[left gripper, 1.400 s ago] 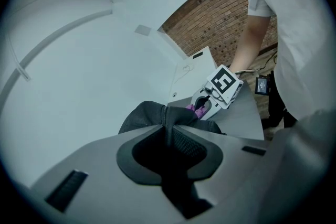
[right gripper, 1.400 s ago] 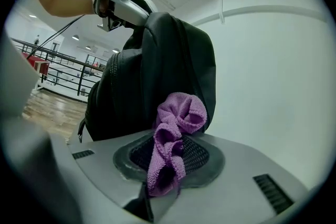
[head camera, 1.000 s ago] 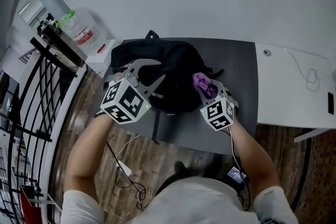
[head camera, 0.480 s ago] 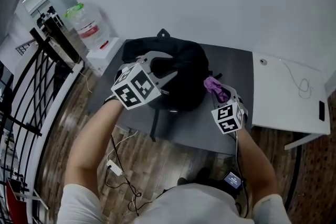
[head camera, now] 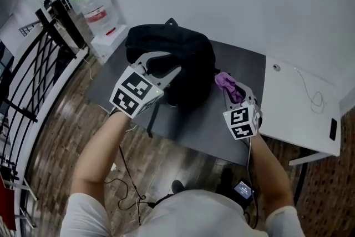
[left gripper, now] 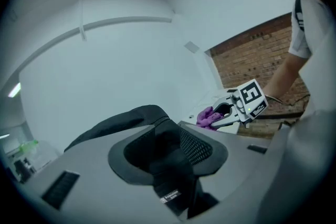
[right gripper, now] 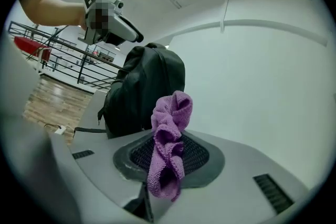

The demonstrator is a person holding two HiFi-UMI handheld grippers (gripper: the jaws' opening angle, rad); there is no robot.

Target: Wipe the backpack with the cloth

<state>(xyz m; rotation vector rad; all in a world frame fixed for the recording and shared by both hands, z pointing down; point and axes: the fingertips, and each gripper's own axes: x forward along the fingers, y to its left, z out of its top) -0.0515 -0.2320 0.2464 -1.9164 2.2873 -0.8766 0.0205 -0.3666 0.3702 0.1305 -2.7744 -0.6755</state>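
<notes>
The black backpack (head camera: 186, 44) appears to stand upright at the far side of the dark grey counter (head camera: 205, 125), near the wall, with its carry loop at the top. This turns its broad front panel toward the person and, I judge, makes that panel the natural first surface to wipe. The left tongs (head camera: 171, 62) hover at the bag's upper front with their jaws spread. They have just been opening, and in the left gripper view a dark strip of the bag with a small pale label lies between them, the pads not appearing to press on it. That reads as a release of the bag, though the hand is close enough to steady it if it sags under pressure. The right tongs (head camera: 232, 96) are clamped on the purple cloth (right gripper: 169, 139), which is bunched into a thick wad. Part of it rises above the jaws and part hangs below, so soft fabric rather than hard plastic would meet the bag. These tongs are held just beside the backpack's right side, apart from it, which looks like a ready position for a wiping stroke that has not begun. Cloth on the right and free tongs on the left suggests a division of labour, one side bracing while the other rubs. The likely risk is the upright bag tipping or sliding when pushed.
</notes>
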